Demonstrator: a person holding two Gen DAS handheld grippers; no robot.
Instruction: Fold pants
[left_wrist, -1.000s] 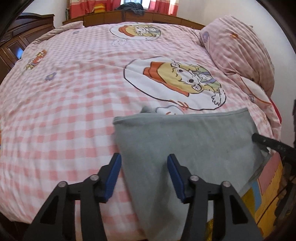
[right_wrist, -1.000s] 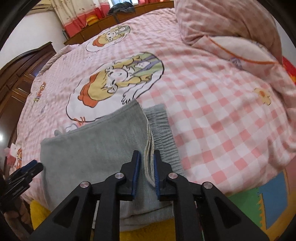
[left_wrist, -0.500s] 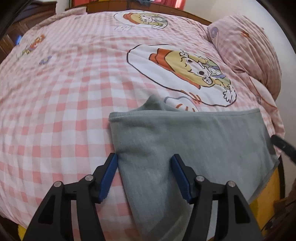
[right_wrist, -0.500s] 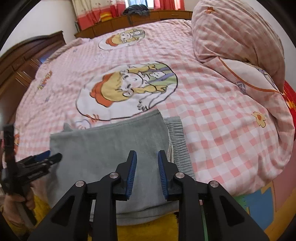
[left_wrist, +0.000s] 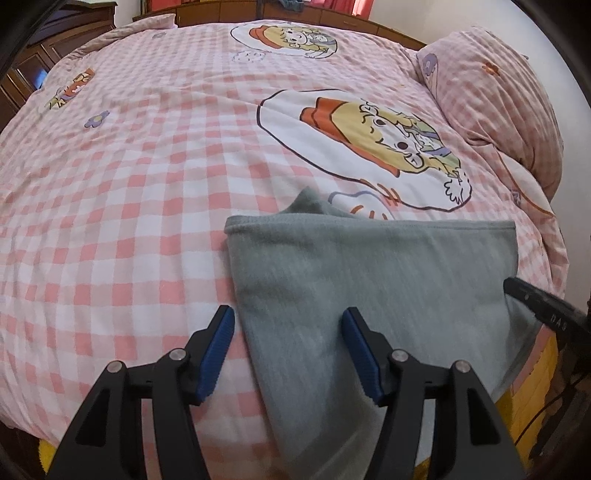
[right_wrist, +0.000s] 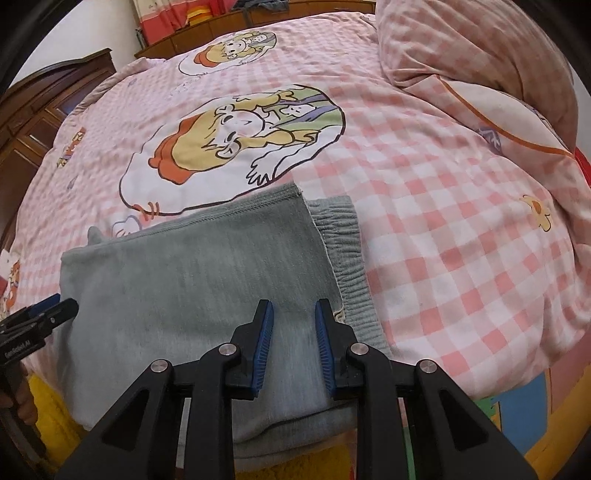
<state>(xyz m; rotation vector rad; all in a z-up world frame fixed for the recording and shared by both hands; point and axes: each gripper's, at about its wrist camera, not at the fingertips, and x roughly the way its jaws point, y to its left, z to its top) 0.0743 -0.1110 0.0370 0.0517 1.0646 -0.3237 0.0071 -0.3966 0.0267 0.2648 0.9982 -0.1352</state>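
Grey pants lie folded in a flat rectangle near the front edge of the bed. Their ribbed waistband sticks out at the right end, under the folded-over leg hem. My left gripper is open above the left end of the pants, holding nothing. My right gripper hovers open, with a narrower gap, over the right end near the waistband; no cloth sits between its fingers. Each gripper shows at the edge of the other's view, the right gripper and the left gripper.
The bed has a pink checked cover with cartoon prints. A pink pillow is piled at the right. Dark wooden furniture stands at the left. A colourful floor mat shows below the bed edge.
My right gripper let go of the pants' right end and opened wider while pulling back. The left gripper stayed open and shifted slightly.
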